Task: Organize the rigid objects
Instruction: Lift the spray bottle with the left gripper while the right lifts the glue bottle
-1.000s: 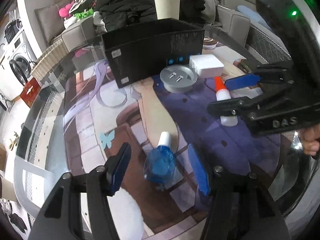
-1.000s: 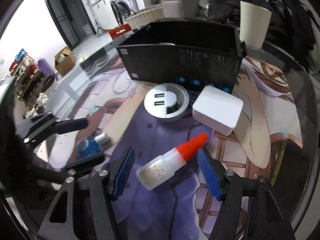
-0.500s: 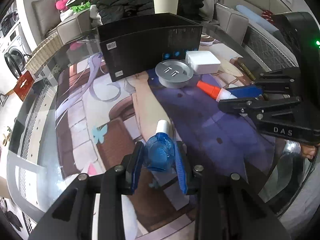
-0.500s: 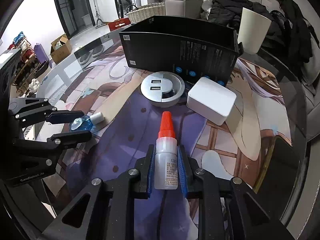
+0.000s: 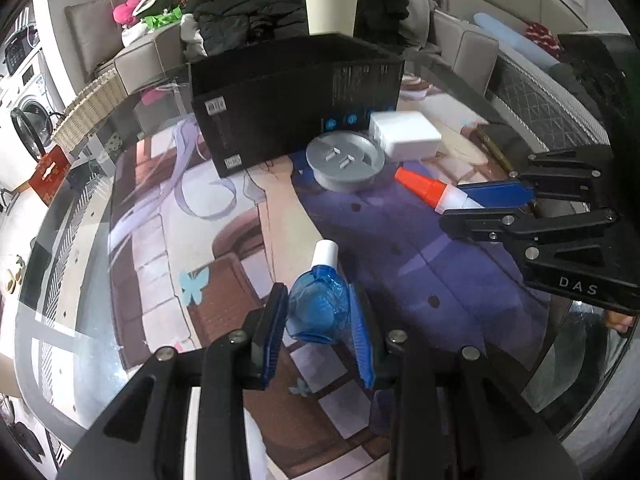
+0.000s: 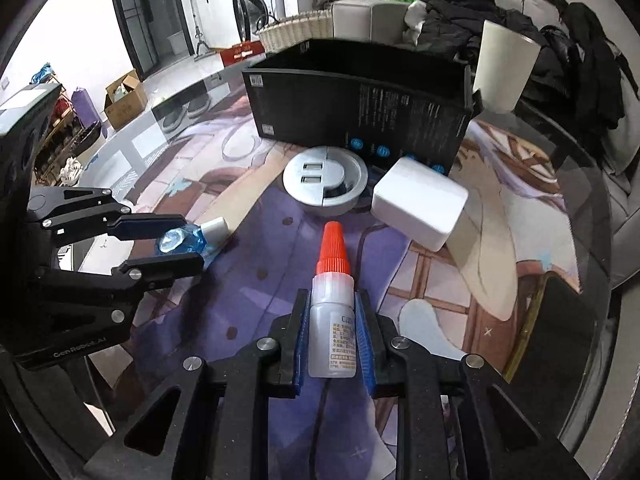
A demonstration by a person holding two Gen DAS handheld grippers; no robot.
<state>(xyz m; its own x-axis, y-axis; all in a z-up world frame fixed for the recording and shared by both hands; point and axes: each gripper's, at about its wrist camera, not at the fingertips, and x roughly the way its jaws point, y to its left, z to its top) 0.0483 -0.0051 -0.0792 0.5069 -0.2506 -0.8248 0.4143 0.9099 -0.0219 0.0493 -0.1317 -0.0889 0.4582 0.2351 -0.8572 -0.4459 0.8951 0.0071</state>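
Note:
My left gripper (image 5: 320, 312) is shut on a small blue bottle (image 5: 318, 304) with a white cap; it also shows in the right wrist view (image 6: 188, 238). My right gripper (image 6: 332, 332) is shut on a white glue bottle (image 6: 332, 320) with an orange-red nozzle, held just above the mat; it also shows in the left wrist view (image 5: 436, 192). An open black box (image 6: 360, 100) stands behind. A round grey USB hub (image 6: 324, 180) and a white square adapter (image 6: 418, 204) lie in front of it.
A picture mat (image 6: 500, 220) covers the round glass table (image 5: 52, 240). A cream cup (image 6: 504, 68) stands behind the box. A sofa piled with dark clothes (image 5: 260, 12) and a washing machine (image 6: 256, 4) are beyond the table.
Both grippers closed: the left on the blue bottle, the right on the glue bottle, which turned nozzle-forward. Both bottles are now held slightly raised.

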